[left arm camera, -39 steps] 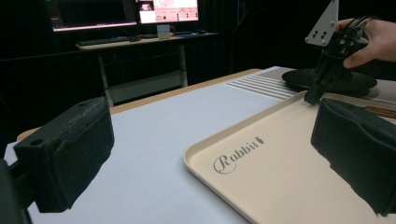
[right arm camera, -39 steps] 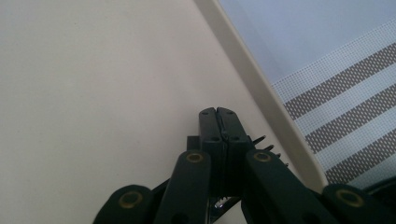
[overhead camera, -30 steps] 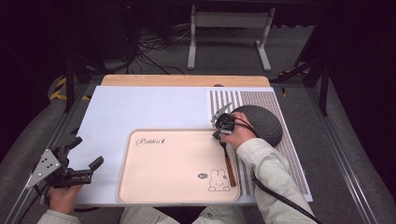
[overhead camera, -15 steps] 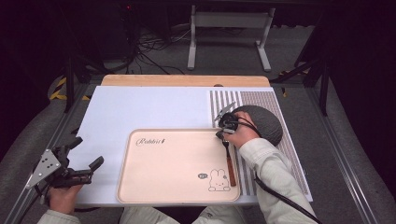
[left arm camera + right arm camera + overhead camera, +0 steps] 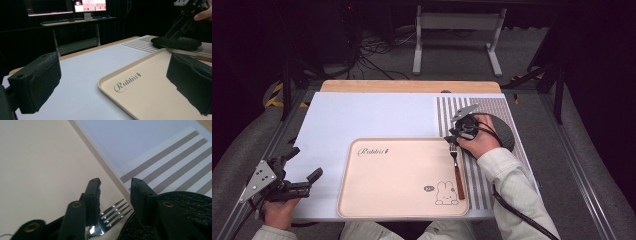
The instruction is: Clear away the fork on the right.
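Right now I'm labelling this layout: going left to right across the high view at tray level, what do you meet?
left gripper → tray → fork → striped mat

I've got the white table across mid-frame, wooden strip along its far edge. On it sits the beige tray at lower centre, the striped mat right, bearing a dark round coaster.

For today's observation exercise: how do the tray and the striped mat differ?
The tray is plain beige with a raised rim and a rabbit print; the mat is flat, with grey and white stripes. The tray carries a fork along its right edge; the mat carries a dark round coaster. Both lie flat on the white table.
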